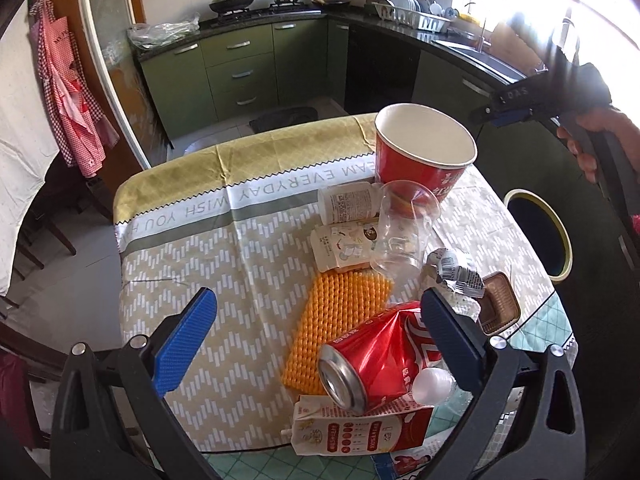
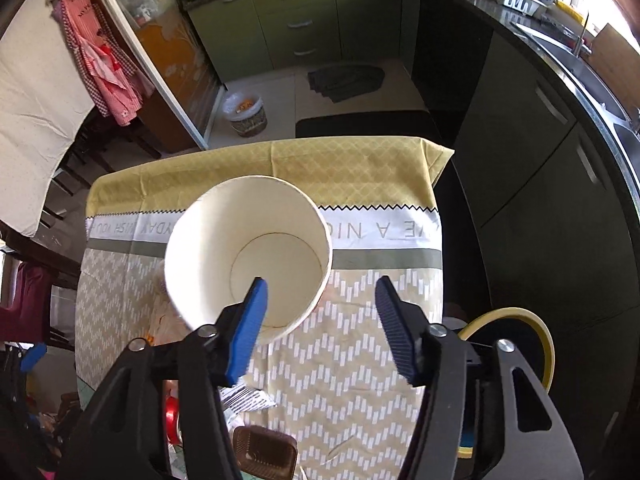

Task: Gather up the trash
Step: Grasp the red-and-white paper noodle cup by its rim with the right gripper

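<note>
Right gripper (image 2: 320, 320) straddles the rim of the red paper cup (image 1: 424, 152); left gripper (image 1: 320, 336) hangs spread over the trash pile.

The right jaws stand part-spread, one blue finger (image 2: 248, 328) inside the cup's white mouth and the other outside its wall, with no pad clearly pressing, so no grip can be claimed. The cup stands upright, axis near vertical, directly under and ahead of these fingers; the right hand is plainly the nearer. The left jaws are wide apart and hold nothing. Between and just below them lies the crushed red can (image 1: 376, 360), long axis slanting toward the right finger, resting on a milk carton (image 1: 360, 428) and the orange foam net (image 1: 340, 320). The yellow-rimmed bin (image 1: 538, 232) sits past the table's right edge. The wrapper, the clear cup and the bottles overlap and are hard to separate.
</note>
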A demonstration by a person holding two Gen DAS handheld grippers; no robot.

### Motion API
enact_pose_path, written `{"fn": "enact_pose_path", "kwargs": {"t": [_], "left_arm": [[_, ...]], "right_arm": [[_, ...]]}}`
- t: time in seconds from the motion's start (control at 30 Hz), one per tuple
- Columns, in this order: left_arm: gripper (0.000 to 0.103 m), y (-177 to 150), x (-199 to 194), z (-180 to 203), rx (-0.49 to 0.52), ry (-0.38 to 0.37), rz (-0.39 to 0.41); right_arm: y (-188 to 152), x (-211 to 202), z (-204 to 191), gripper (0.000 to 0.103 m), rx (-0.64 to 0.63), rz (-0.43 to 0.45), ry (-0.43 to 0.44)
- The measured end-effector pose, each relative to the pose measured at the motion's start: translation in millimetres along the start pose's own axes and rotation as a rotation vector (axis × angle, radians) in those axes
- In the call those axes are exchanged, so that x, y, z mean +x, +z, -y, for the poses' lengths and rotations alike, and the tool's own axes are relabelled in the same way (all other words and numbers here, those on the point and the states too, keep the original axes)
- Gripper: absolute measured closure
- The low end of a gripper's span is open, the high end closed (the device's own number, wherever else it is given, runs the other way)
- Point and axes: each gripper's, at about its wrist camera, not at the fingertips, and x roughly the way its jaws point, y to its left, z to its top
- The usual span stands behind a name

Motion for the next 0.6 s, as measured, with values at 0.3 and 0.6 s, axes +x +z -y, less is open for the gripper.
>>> {"fn": "enact_pose_path", "kwargs": {"t": [0.3, 0.6], "left_arm": [[0.006, 25.5, 36.2, 11.3, 0.053, -0.049, -0.078], [0.006, 34.8, 61.2, 34.0, 0.130, -0.071, -0.148]], "right_arm": [[21.3, 52.9, 2.7, 0.070, -0.001, -0.119, -0.015], [17.2, 95.6, -2.7, 0.091, -0.005, -0.204, 0.006]]}}
